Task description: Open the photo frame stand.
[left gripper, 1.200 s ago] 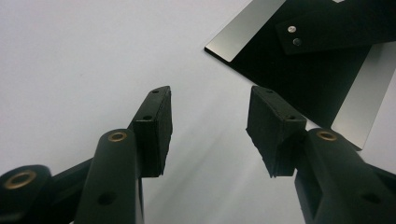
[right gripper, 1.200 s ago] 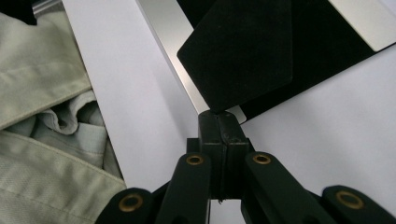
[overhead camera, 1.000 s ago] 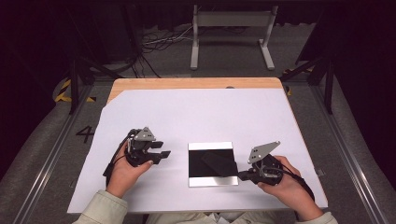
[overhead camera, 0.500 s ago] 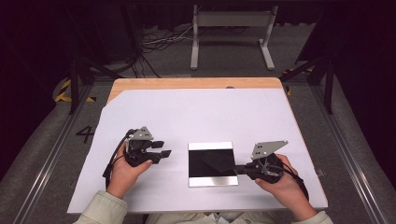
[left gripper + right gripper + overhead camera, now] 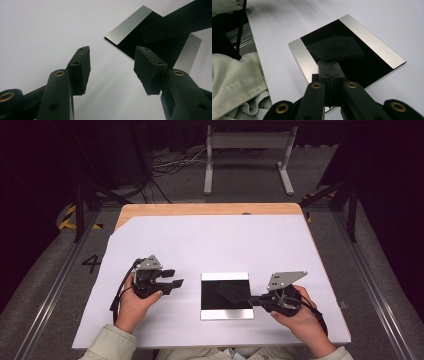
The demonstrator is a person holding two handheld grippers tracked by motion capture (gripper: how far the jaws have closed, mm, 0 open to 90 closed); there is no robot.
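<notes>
1. Centrally, near the front edge of the desk [image 5: 210, 240], lies a square plate [image 5: 226, 312] with a black middle and silvery strips along its front and back sides; it rests flat on the white sheet that covers the desk.
2. On the plate sits a small black flat piece [image 5: 335, 47], angular in outline, a little toward the plate's right half in the high view.
3. The right tool [image 5: 256, 299] comes in from the right, level with the plate; its jaws are clenched together, and their tips reach over the plate's right edge, just beside the black piece. Whether the tips pinch that piece cannot be told, though in the right gripper view the closed tips [image 5: 331, 67] sit at its near corner.
4. The left tool [image 5: 172, 279] rests to the left of the plate, apart from it, with bare white sheet between. Its jaws stand released and wide, have just been opening further, and nothing is between them.
5. In the left gripper view the plate [image 5: 130, 25] lies ahead and to the right of the open jaws.
</notes>
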